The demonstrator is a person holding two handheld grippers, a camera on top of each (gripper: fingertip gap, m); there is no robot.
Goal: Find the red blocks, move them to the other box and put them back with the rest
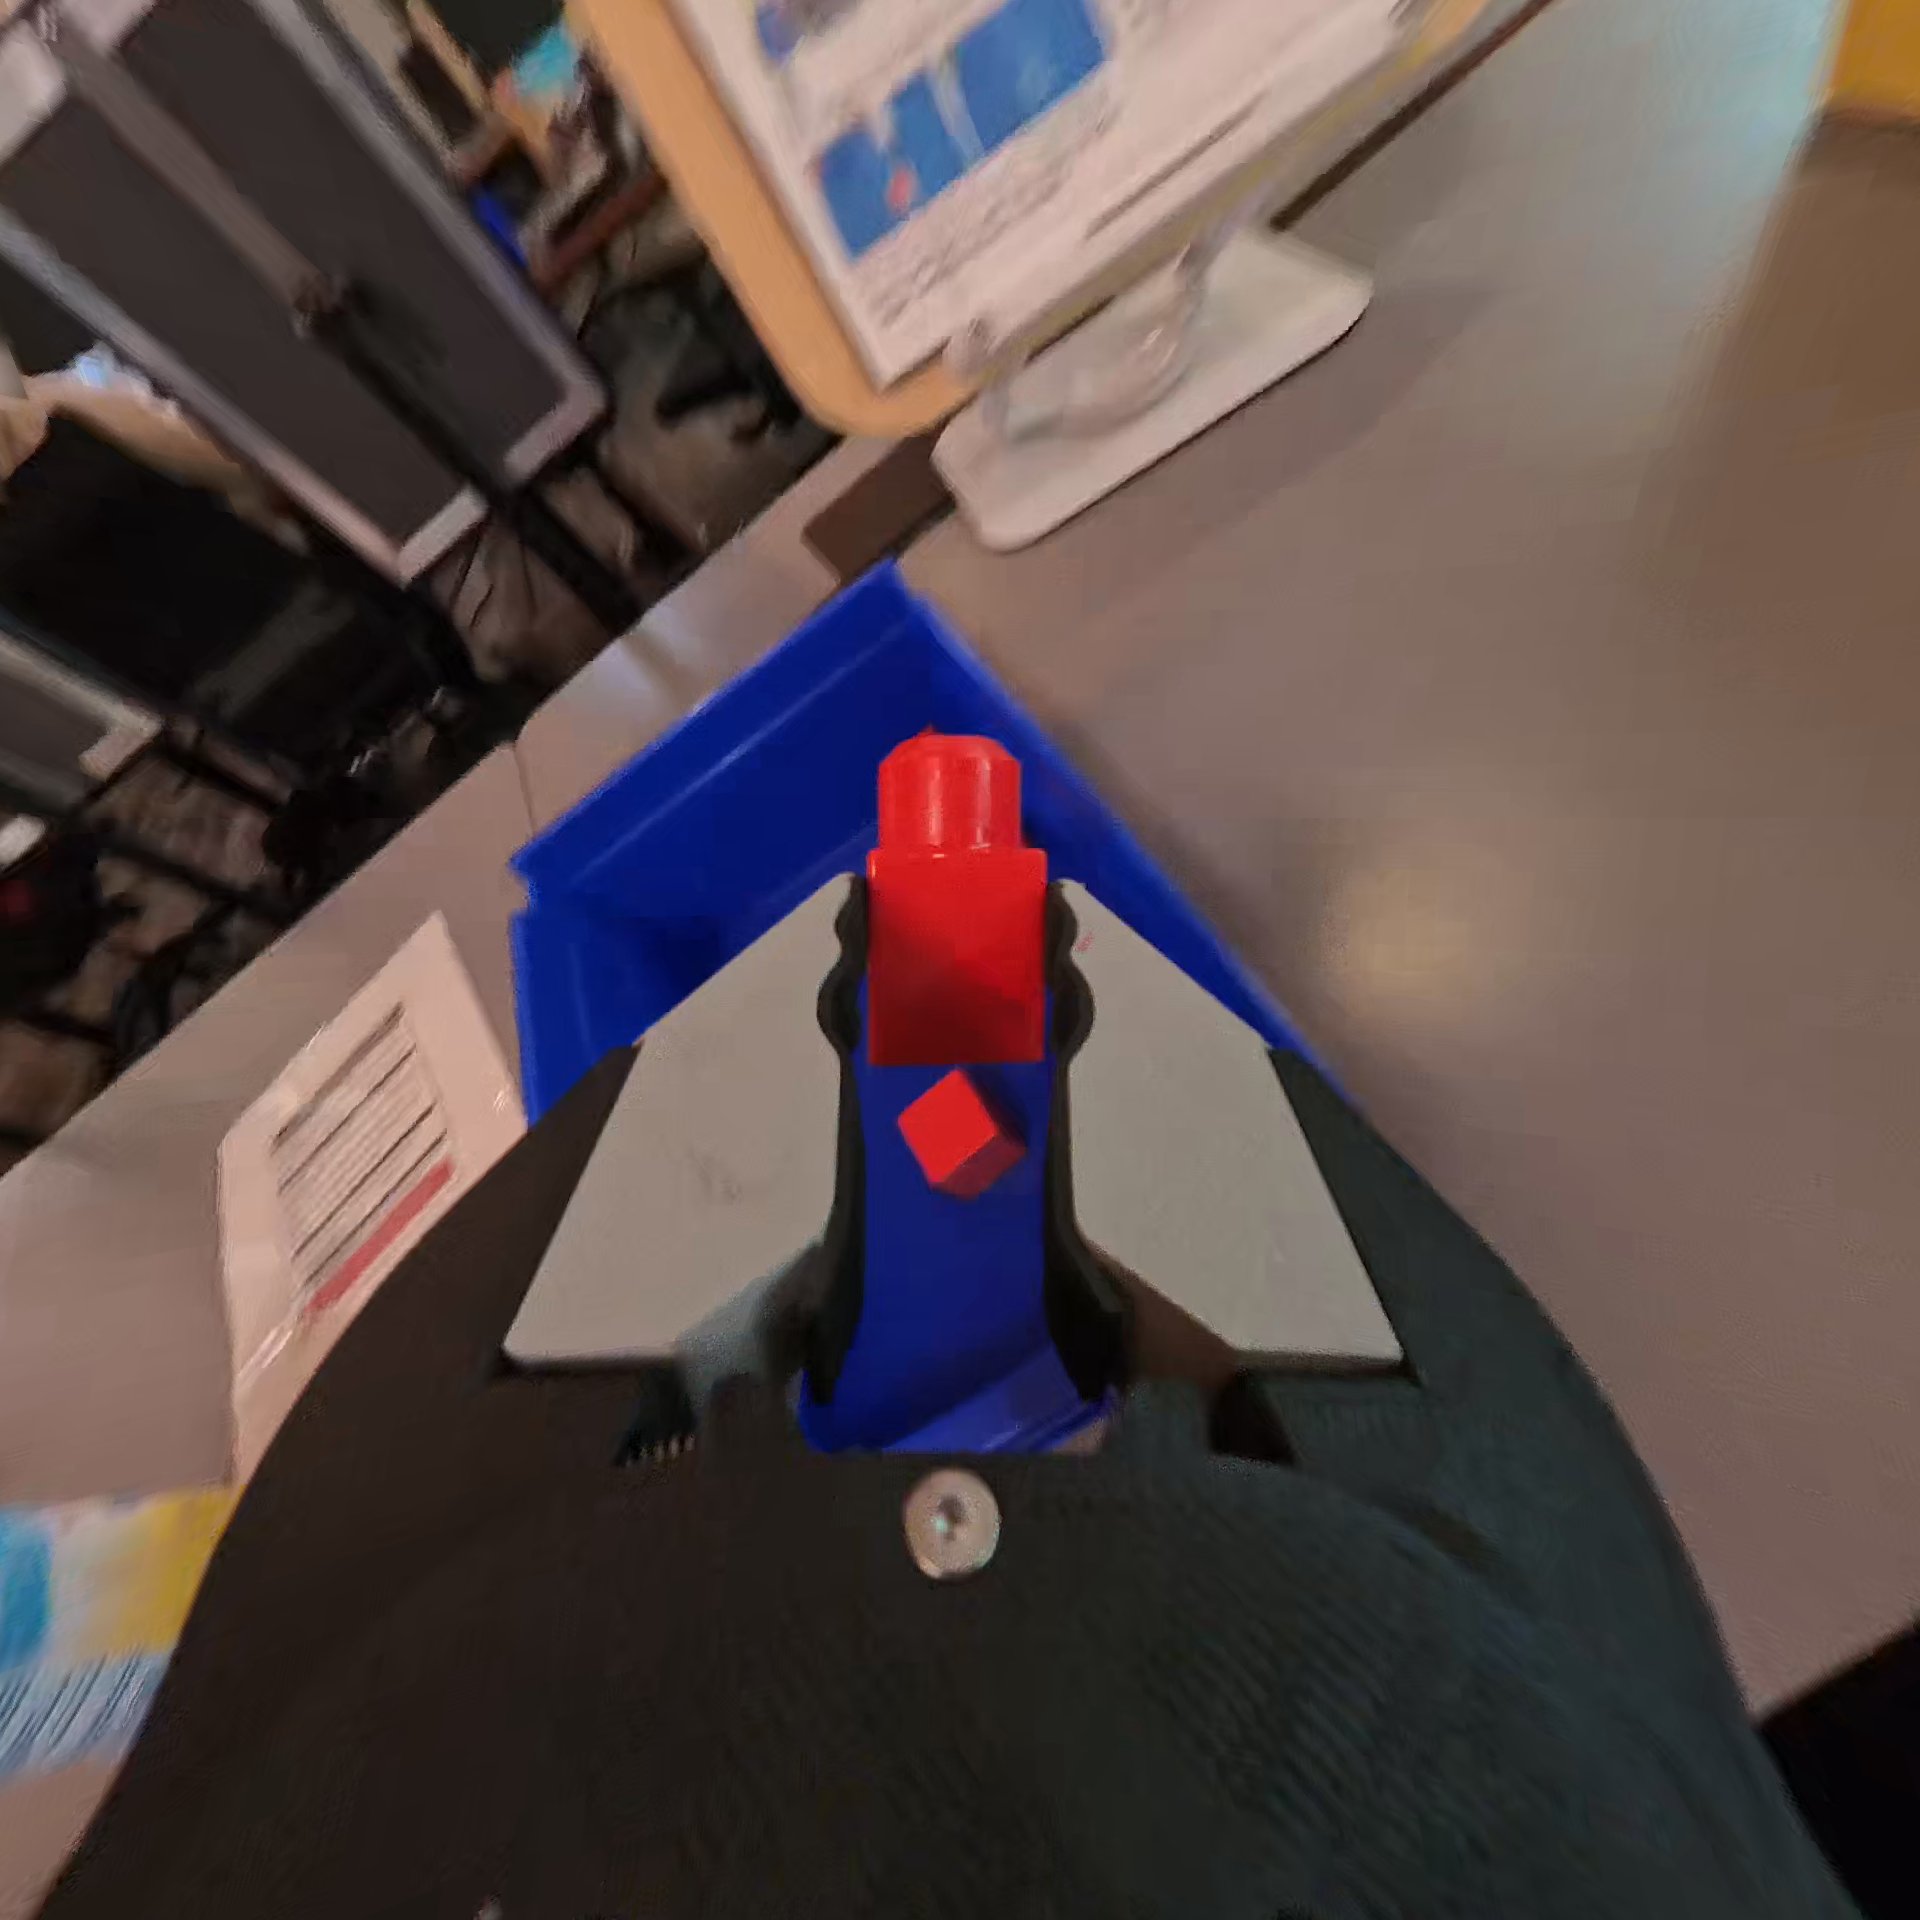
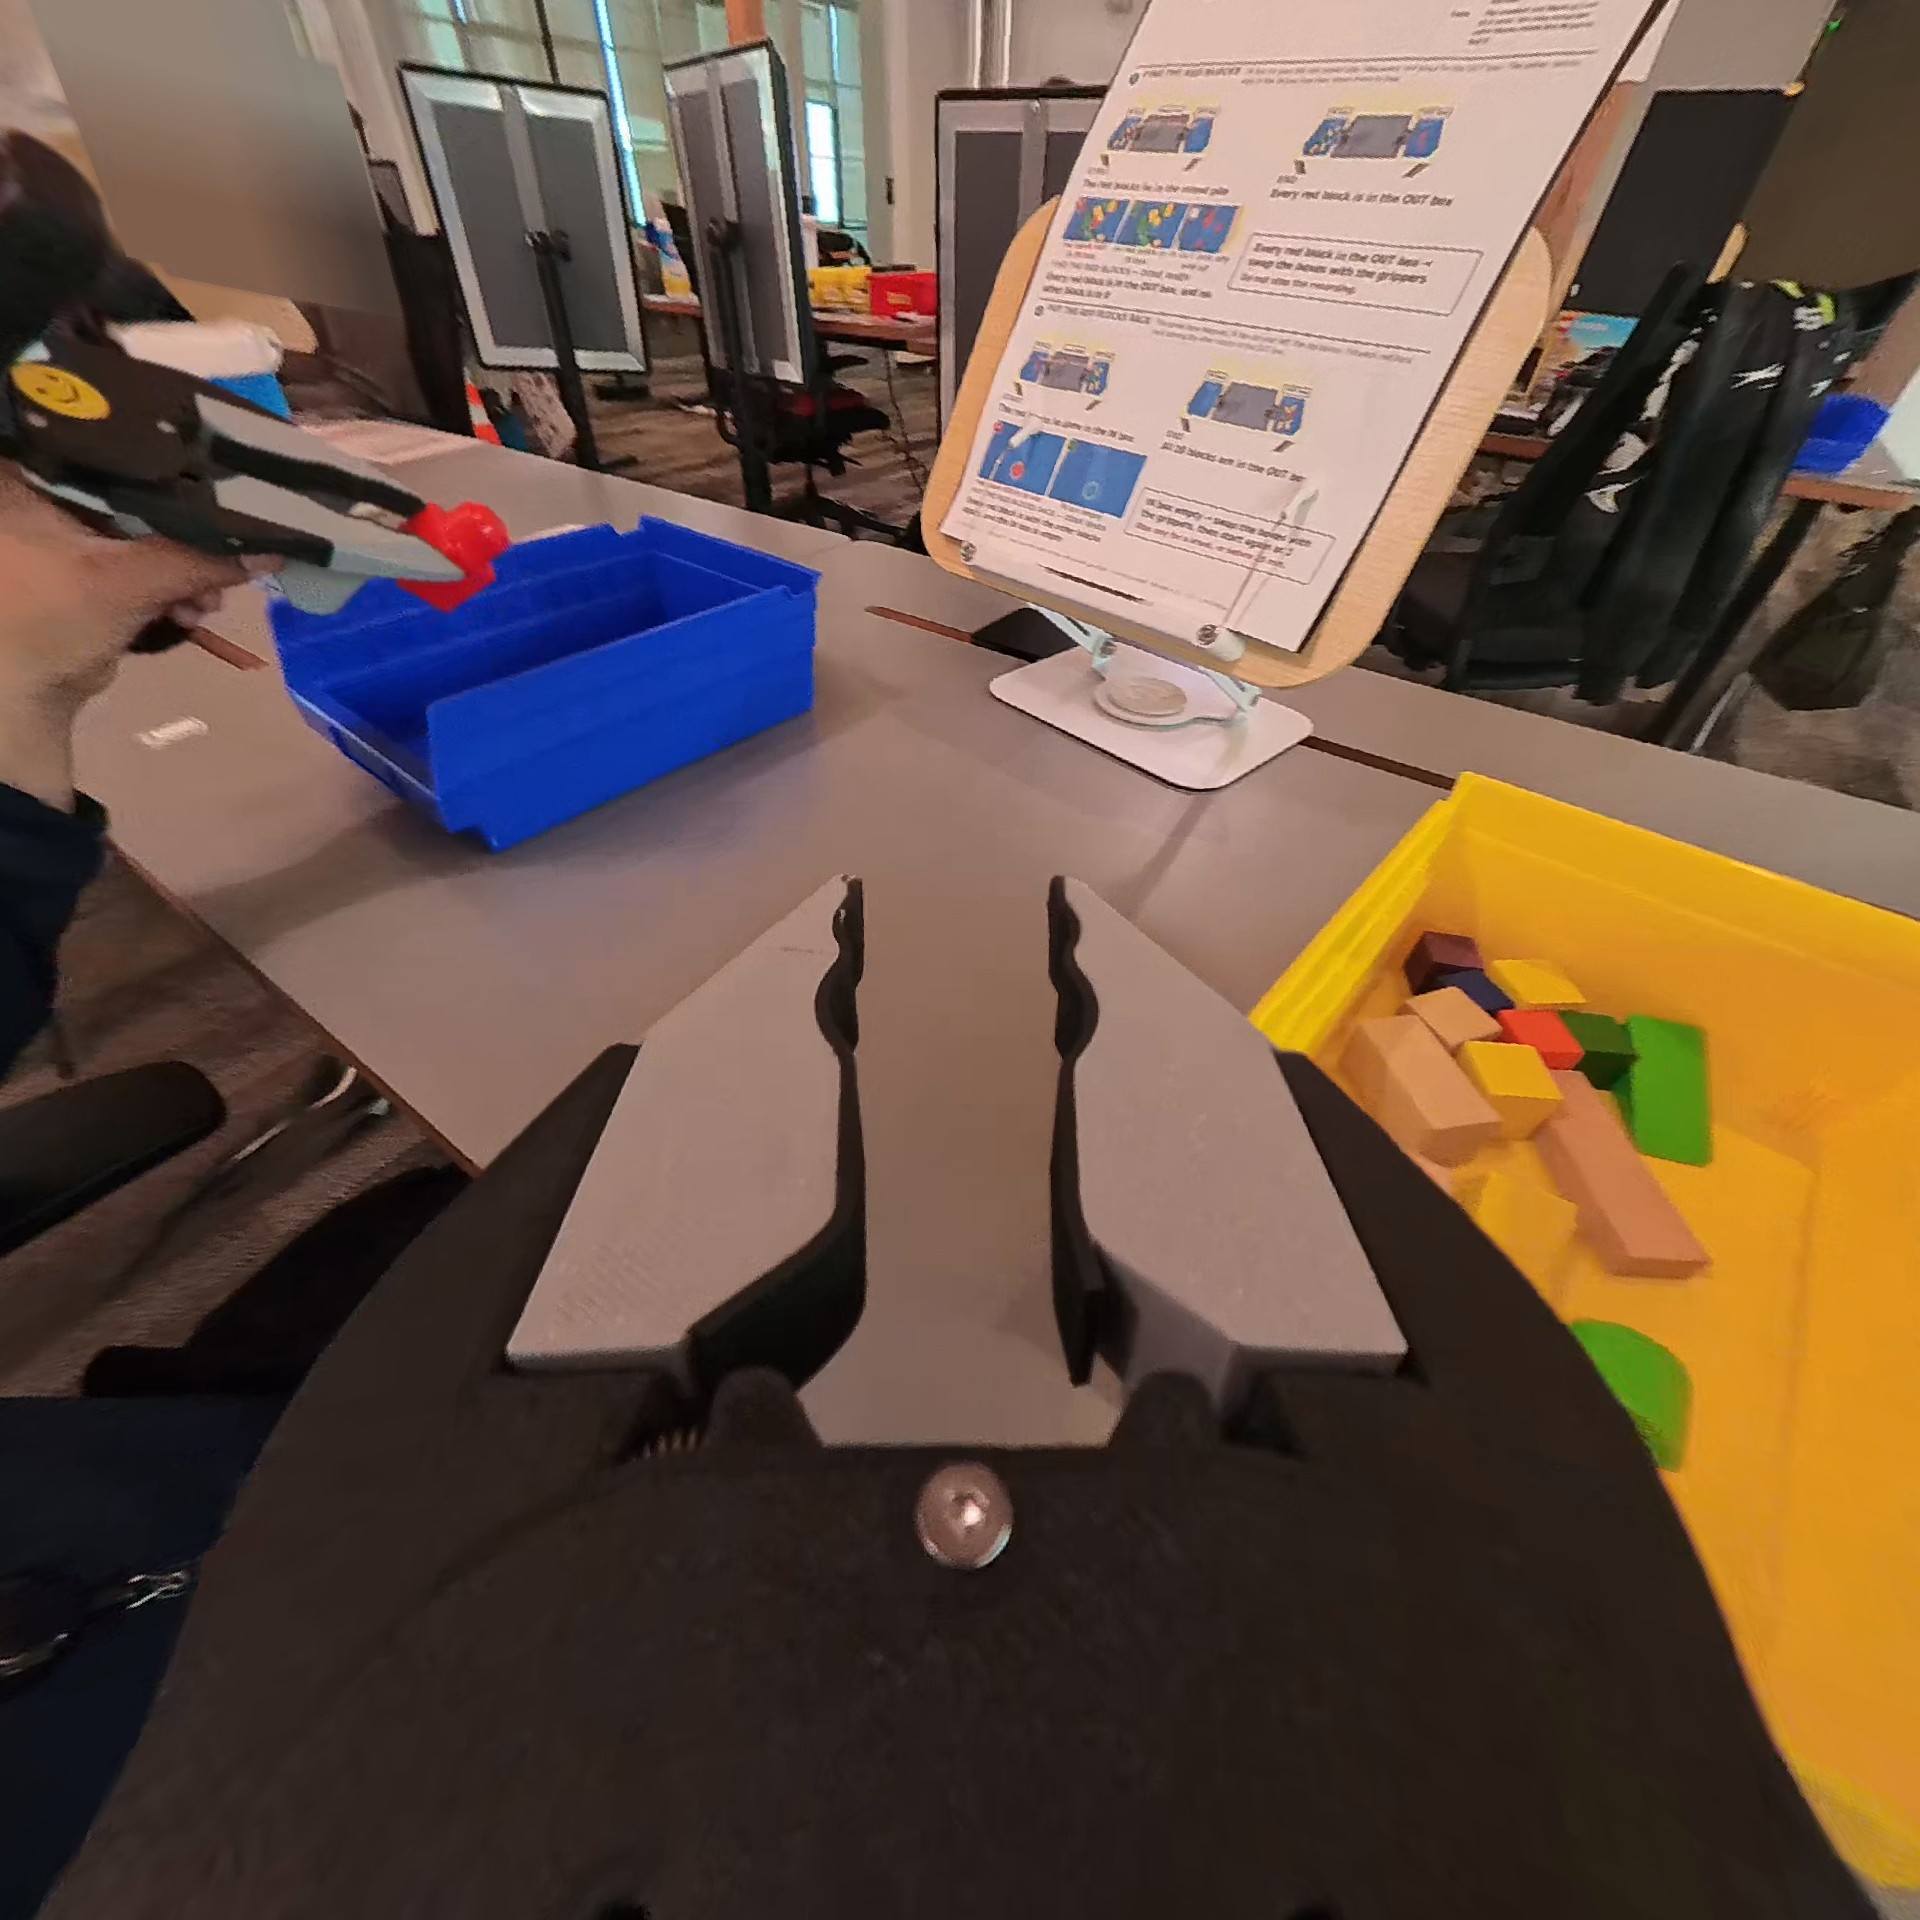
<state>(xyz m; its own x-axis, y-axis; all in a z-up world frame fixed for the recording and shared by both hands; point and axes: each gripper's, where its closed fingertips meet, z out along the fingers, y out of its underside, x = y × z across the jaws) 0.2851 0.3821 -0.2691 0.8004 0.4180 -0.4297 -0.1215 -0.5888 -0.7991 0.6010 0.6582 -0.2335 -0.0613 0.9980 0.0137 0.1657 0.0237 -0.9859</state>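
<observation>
Left gripper (image 1: pixel 956 935) pinches a red block (image 1: pixel 956 935) over the blue box (image 1: pixel 727 810); I'd lower before letting go. Right gripper (image 2: pixel 954 935) is partly open, empty.

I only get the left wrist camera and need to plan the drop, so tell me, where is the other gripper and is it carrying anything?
Observer: The right gripper is over the grey table, open, nothing between its fingers.
Operator: Where are the rest of the blocks?
Observer: In a yellow box to the right gripper's right; wooden, yellow and green blocks, plus an orange-red block.
Operator: How does my red block look from there?
Observer: The left gripper holds the red block above the blue box's far left end.
</observation>
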